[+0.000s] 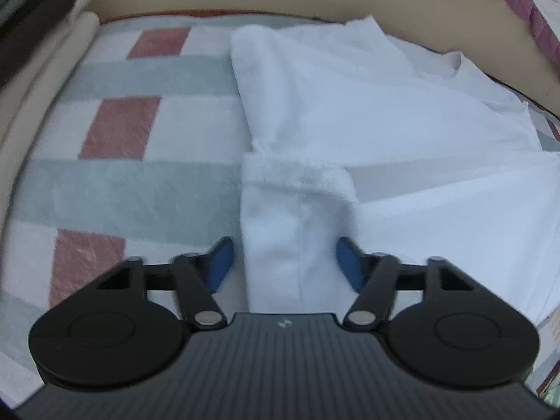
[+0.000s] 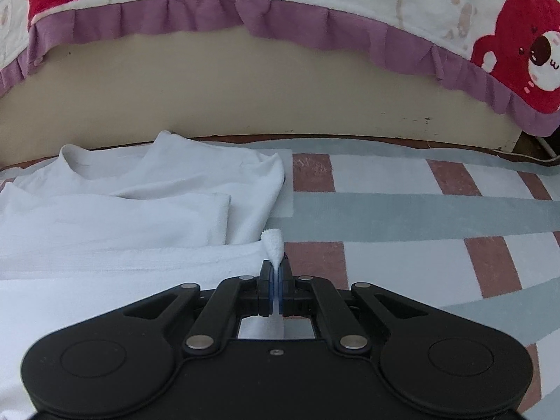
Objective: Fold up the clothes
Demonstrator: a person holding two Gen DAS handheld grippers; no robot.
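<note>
White cotton shirt (image 2: pixel 115 217) lies spread on a checked blanket (image 2: pixel 420 210), with its collar toward the beige panel (image 2: pixel 245 87) at the far edge of the blanket. One sleeve is folded across the body of the shirt.

Right gripper (image 2: pixel 277 273): the jaws are together and clamped on a thin edge of the shirt. A small tuft of white fabric stands up just above the blue pads (image 2: pixel 271 283). The pinched edge is at the right border of the shirt, where it meets the bare blanket.

Left gripper (image 1: pixel 283 262): the blue pads (image 1: pixel 220 266) stand apart in the left wrist view. A folded strip of the shirt (image 1: pixel 290 238) runs between them. Neither pad presses on the fabric; a gap shows on each side of the strip. The strip ends in a rumpled hem just beyond the fingertips.

Surroundings:
- The blanket carries red, grey-green and white rectangles.
- A quilt (image 2: pixel 315 3) with a purple frill and a red bear print hangs over the top of the beige panel in the right wrist view.
- A stack of folded cloth (image 1: pixel 31 17) in dark and pale layers sits at the far left corner in the left wrist view, beside the blanket.
</note>
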